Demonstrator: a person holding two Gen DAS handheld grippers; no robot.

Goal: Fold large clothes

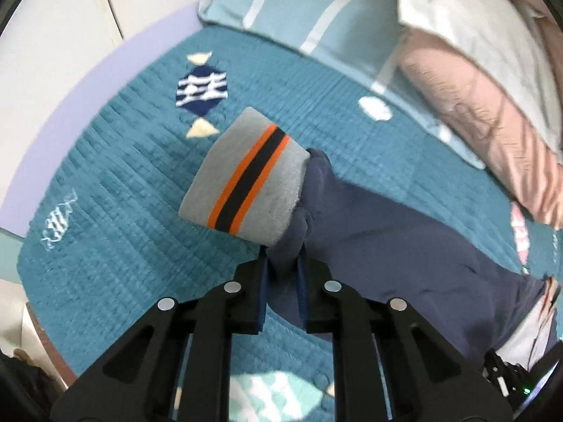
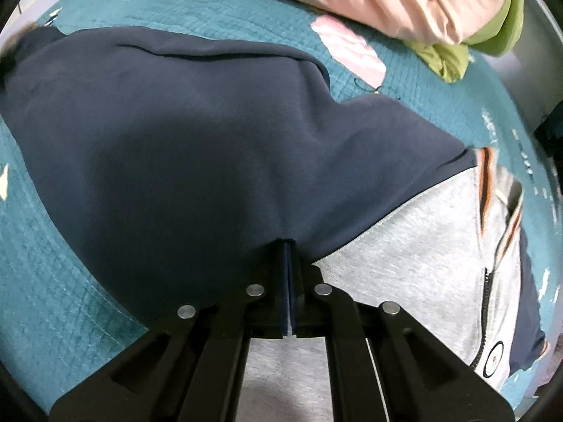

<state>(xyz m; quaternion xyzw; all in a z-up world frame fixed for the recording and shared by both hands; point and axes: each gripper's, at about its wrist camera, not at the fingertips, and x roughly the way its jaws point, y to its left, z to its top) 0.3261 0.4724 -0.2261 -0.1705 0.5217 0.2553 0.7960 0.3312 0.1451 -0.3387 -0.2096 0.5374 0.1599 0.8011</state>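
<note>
A navy jacket sleeve ends in a grey cuff with an orange and black stripe. My left gripper is shut on the bunched navy cloth just behind that cuff, which hangs over the teal bed cover. In the right wrist view the navy sleeve spreads wide over the bed cover. The jacket's grey body, with a zip, lies to the right. My right gripper is shut on a thin fold of the jacket where navy meets grey.
A striped blue pillow and a pink blanket lie at the far side of the bed. In the right wrist view the pink blanket sits over a green cloth. A white wall borders the bed's left edge.
</note>
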